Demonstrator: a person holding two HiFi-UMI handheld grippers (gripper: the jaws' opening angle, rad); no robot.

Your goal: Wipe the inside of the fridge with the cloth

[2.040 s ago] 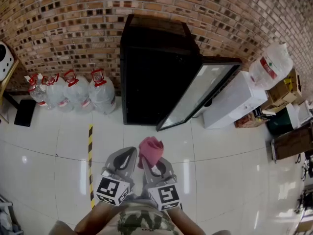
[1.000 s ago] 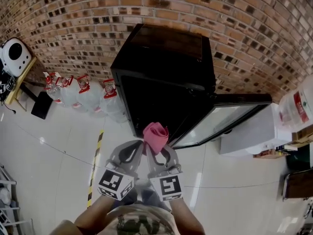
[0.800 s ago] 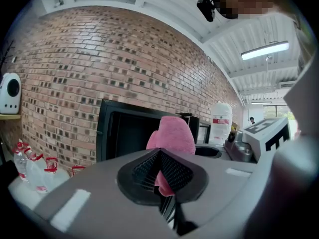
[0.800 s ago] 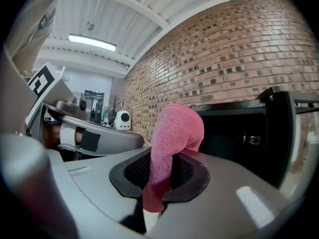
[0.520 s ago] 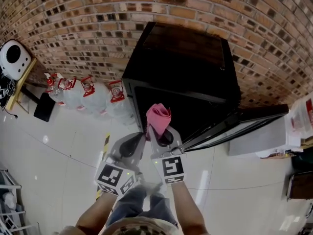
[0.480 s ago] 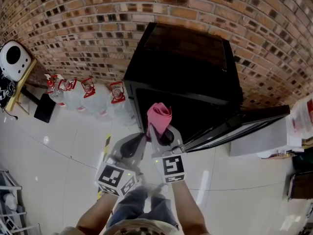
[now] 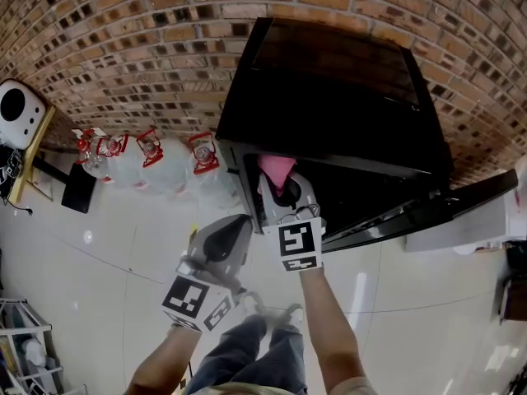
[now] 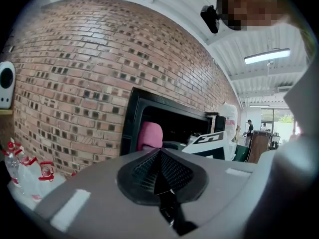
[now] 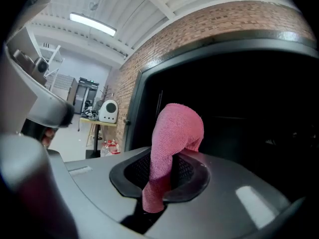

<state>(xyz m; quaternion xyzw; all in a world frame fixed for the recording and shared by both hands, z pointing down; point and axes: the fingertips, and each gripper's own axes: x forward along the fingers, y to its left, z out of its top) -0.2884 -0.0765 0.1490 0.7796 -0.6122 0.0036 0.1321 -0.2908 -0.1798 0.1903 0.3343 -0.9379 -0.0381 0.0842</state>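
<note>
A black fridge (image 7: 338,81) stands against the brick wall with its glass door (image 7: 461,204) swung open to the right. My right gripper (image 7: 284,189) is shut on a pink cloth (image 7: 277,169) and reaches into the top left of the dark opening. The right gripper view shows the cloth (image 9: 172,143) standing up folded between the jaws, with the fridge interior (image 9: 249,108) dark behind it. My left gripper (image 7: 222,241) hangs back outside the fridge, shut with nothing in it; from the left gripper view the cloth (image 8: 149,135) shows at the fridge opening (image 8: 169,126).
Several water jugs (image 7: 148,159) stand on the floor left of the fridge. A white speaker-like device (image 7: 15,105) sits on a wooden shelf at far left. White tiled floor (image 7: 99,253) spreads in front, with the person's legs (image 7: 247,352) below.
The person has stepped up to the fridge. My right gripper has carried the pink cloth forward from outside into the fridge opening, while the left gripper stayed lower and behind.
</note>
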